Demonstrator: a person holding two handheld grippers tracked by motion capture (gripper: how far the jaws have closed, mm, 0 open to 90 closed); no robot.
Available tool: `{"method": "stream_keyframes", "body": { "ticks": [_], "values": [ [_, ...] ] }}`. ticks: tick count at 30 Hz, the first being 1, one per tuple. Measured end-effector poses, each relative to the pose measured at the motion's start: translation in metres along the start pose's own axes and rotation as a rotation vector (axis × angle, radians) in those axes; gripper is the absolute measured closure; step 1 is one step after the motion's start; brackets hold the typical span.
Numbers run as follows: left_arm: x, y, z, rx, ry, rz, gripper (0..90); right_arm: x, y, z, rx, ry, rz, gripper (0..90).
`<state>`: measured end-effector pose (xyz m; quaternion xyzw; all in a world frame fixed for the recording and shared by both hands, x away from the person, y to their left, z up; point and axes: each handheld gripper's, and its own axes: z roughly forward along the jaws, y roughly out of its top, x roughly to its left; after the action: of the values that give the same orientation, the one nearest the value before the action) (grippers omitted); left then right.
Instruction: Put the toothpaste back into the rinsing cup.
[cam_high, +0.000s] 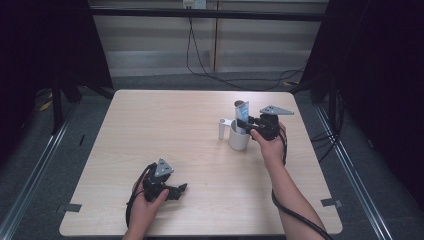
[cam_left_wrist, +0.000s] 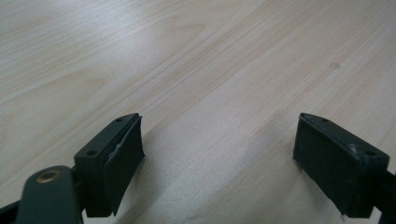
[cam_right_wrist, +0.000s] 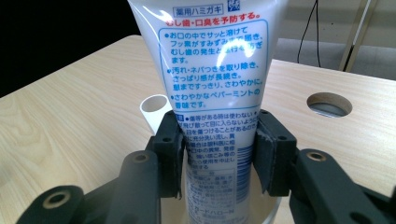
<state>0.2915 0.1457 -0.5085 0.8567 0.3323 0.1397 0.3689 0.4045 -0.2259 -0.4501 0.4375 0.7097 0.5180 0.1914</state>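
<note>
Toothpaste tube (cam_right_wrist: 212, 84) clamped upright by right tongs (cam_right_wrist: 217, 151) inside white cup (cam_high: 239, 140); release pending. Left tongs (cam_left_wrist: 217, 158) held apart, idle over worktop (cam_high: 165, 130).

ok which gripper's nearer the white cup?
Right. The right gripper is just above the white cup, clamped on the toothpaste tube standing in it. The left gripper sits open, far off near the table's front edge.

Bare light-wood tabletop (cam_high: 165, 125) lies open across its left and near parts, including between the left gripper (cam_high: 176, 190)'s spread jaws, whereas a white cylindrical cup (cam_high: 239, 140), upright blue-printed white toothpaste tube (cam_right_wrist: 212, 74) and small white tube (cam_high: 222, 129) crowd the right-centre.
</note>
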Motion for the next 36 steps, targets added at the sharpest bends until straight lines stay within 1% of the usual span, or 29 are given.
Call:
{"method": "stream_keyframes", "body": {
  "ticks": [8,11,15,20,25,36],
  "values": [
    [0.0000,0.0000,0.0000,0.000,0.001,0.000,15.7,0.0012,-0.0015,0.0007,0.008,0.000,-0.003,57.1],
    [0.0000,0.0000,0.0000,0.000,0.001,0.000,15.7,0.0014,-0.0021,0.0009,0.010,-0.002,-0.011,56.7],
    [0.0000,0.0000,-0.0001,0.001,0.001,0.000,15.7,0.0008,-0.0035,0.0006,0.010,0.003,-0.001,55.7],
    [0.0000,0.0000,-0.0001,0.001,0.002,0.001,15.7,0.0005,-0.0043,-0.0006,0.019,-0.001,-0.005,55.5],
    [0.0000,0.0000,-0.0001,0.001,0.002,0.000,15.7,-0.0003,-0.0050,-0.0017,0.014,0.000,-0.006,54.5],
    [0.0000,0.0000,0.0000,0.000,0.002,0.000,15.7,0.0018,-0.0051,-0.0019,0.027,-0.001,-0.026,52.2]
  ]
}}
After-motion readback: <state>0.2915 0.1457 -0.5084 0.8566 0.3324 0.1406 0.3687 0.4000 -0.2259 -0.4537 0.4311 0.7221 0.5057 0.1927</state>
